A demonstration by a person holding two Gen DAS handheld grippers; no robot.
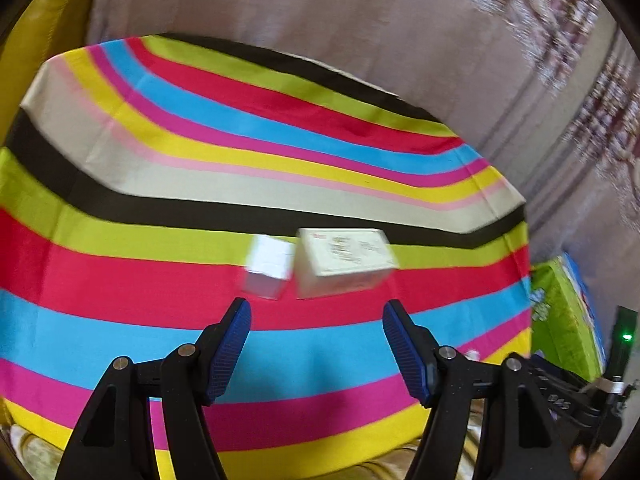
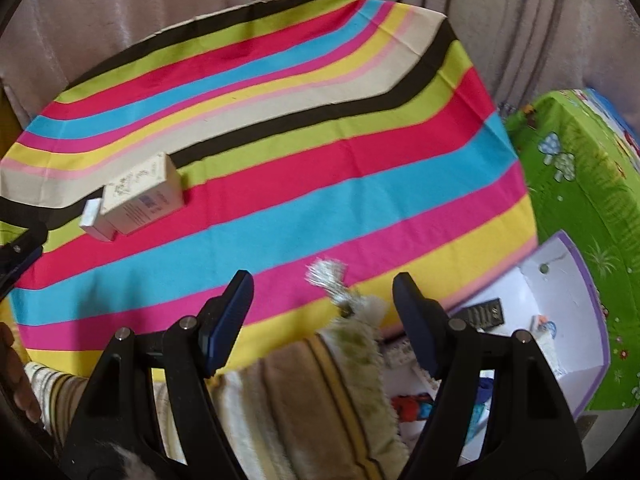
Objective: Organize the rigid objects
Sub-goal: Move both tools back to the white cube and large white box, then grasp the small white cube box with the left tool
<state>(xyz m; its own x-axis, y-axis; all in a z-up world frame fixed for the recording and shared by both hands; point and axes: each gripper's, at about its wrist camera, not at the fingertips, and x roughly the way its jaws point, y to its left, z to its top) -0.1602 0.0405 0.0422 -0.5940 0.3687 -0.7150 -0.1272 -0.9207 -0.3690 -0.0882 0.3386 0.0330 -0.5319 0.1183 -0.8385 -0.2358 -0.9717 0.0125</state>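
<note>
Striped cloth (image 1: 120,272), two blurred boxes (image 1: 344,268) – labels unreadable, both grippers' jaws apart, empty.

Surface: table covered by a striped cloth (image 2: 304,184), bands of red, cyan, magenta, yellow, lime, black, beige, pale pink. Cloth lies flat, with visible fold creases.

On it, two boxes only:
- larger cream carton (image 2: 140,194), printed text on top, a blue-printed patch on its side, sitting across the black, lime and red stripes
- small white box (image 2: 94,220), touching or just beside the carton's end; contact can't be confirmed, since the left wrist view is motion-blurred

Both sit toward the left of the right wrist view.

Near edge: a tassel (image 2: 326,274) from a striped fringed fabric (image 2: 304,392) lies over the magenta/yellow bands.
</note>
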